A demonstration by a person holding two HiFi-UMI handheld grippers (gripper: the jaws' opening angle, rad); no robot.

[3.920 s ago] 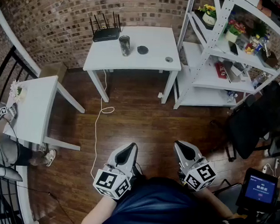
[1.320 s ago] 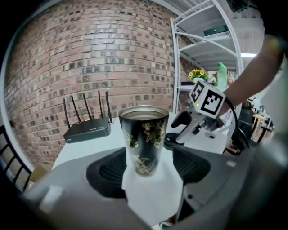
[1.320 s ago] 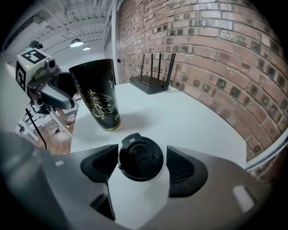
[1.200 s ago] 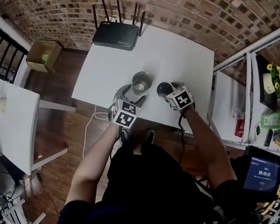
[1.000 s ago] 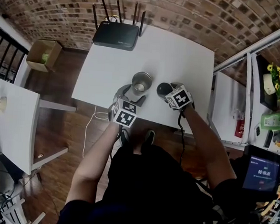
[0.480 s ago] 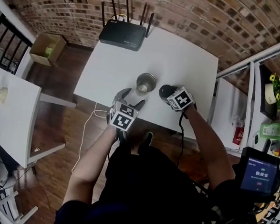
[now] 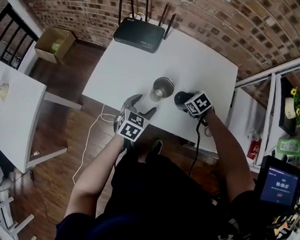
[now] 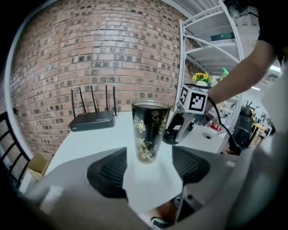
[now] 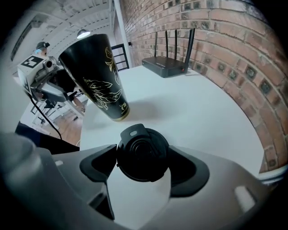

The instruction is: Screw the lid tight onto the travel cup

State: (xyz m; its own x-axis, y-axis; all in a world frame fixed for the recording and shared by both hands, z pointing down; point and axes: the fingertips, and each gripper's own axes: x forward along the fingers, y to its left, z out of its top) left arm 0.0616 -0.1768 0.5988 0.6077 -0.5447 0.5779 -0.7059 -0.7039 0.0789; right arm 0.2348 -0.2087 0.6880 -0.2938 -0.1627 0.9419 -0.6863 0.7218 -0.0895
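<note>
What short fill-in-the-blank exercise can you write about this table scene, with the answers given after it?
1. The right gripper grips a black ____ between its jaws.
2. The travel cup stands upright on the white ____.
3. Beyond the cup, by the brick wall, lies a black ____ with upright antennas.
Missing words: lid; table; router.
</note>
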